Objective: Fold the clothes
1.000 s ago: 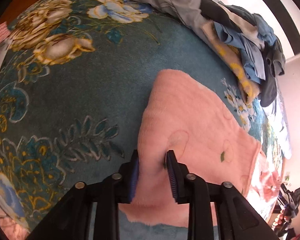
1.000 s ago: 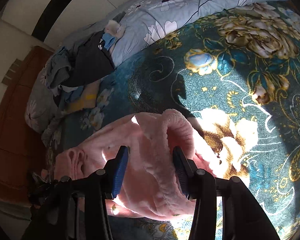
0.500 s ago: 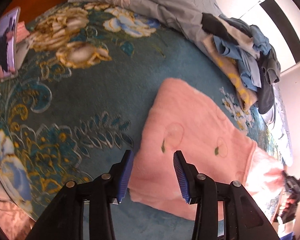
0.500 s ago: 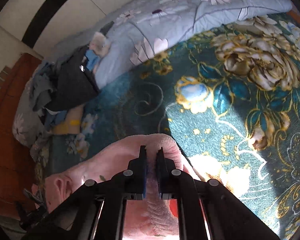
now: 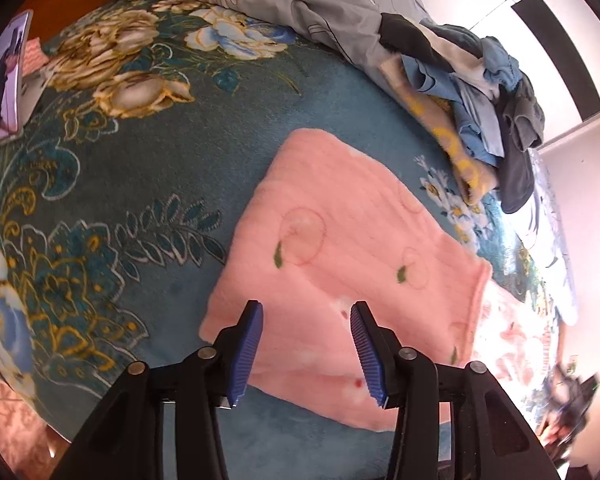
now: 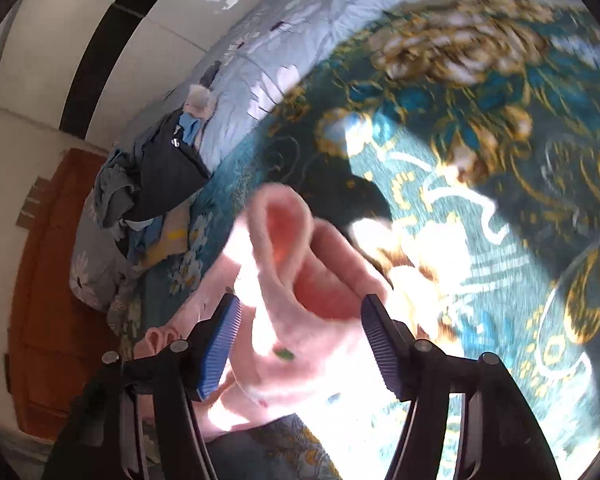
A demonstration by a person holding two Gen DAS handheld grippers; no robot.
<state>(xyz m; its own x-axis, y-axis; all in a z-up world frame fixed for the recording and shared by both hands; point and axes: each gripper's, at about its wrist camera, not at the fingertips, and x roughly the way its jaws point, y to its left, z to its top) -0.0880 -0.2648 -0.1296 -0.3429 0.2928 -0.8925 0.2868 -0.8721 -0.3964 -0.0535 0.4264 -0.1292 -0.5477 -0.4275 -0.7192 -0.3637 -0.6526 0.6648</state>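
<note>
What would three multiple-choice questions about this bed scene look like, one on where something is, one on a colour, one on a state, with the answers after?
1. Where does the pile of unfolded clothes lie?
A. On the pink garment
B. At the far edge of the teal floral blanket, against the grey-blue duvet
C. On the floor

2. What colour is the garment being folded?
A. Pink
B. Yellow
C. Black

3. How does the left gripper stand?
A. Shut on the garment
B. Shut on nothing
C. Open, above the garment

Answers:
1 B: the heap sits beyond the pink garment, beside the duvet.
2 A: its fleece is pink with small green leaf marks.
3 C: a wide gap shows between its blue pads, and no cloth is pinched.
</note>
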